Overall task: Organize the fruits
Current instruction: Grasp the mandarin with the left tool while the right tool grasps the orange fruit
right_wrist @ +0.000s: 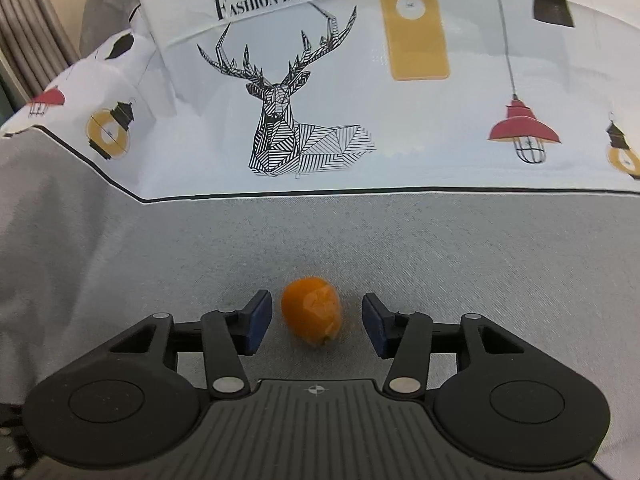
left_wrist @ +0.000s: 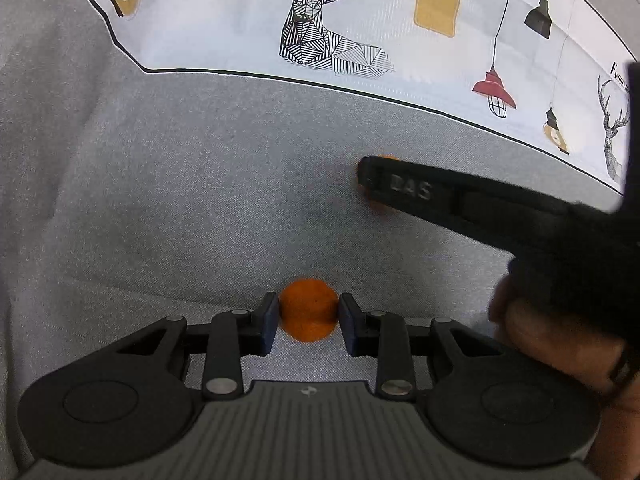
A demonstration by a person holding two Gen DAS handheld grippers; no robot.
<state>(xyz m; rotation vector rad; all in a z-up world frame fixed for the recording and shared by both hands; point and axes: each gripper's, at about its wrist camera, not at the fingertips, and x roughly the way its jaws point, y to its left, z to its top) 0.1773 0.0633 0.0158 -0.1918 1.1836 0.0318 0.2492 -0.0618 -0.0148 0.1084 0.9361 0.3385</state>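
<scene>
My left gripper [left_wrist: 308,316] is shut on a small round orange fruit [left_wrist: 307,309], its blue pads touching both sides, just above the grey cloth. A second, oval orange fruit [right_wrist: 312,310] lies on the grey cloth between the jaws of my right gripper [right_wrist: 316,320], which is open with a gap on each side of the fruit. In the left wrist view the right gripper's black finger [left_wrist: 420,190] reaches in from the right and covers most of that second fruit [left_wrist: 386,158].
The grey cloth [right_wrist: 440,248] covers the surface. Behind it lies a white cloth [right_wrist: 460,152] printed with a deer and lamps. A hand [left_wrist: 560,340] holds the right gripper at the right edge. Curtains [right_wrist: 24,32] show at the far left.
</scene>
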